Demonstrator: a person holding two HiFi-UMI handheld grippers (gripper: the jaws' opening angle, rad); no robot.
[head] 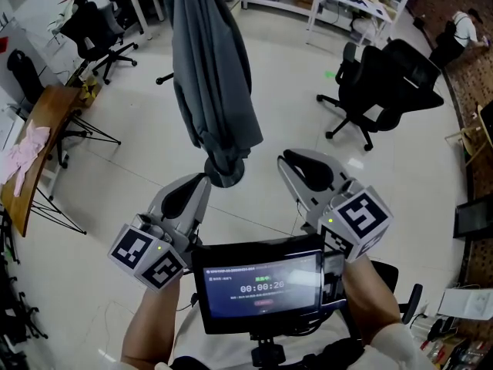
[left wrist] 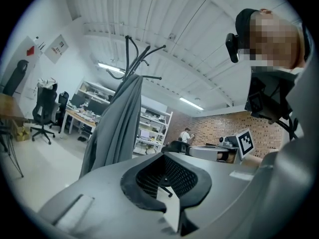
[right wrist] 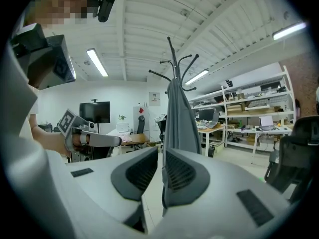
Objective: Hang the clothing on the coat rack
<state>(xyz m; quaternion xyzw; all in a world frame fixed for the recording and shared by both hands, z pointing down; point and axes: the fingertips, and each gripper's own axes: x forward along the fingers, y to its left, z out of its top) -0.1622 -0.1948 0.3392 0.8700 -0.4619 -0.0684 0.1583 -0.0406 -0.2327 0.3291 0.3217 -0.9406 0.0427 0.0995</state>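
One garment (head: 212, 75), one rack (right wrist: 173, 66), two tools (head: 206, 179) (head: 286, 160)

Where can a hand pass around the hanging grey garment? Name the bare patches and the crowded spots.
Bare floor lies between the grey garment and the black office chair on the right, and between the garment and the wooden table on the left. Crowded: below the hem, near the left gripper and right gripper, and by the chairs upper left.

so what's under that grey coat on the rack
A round base shows just below the hem of the grey coat. The pole is covered by the cloth, so it can't be seen. Only the hooks poke out above it.
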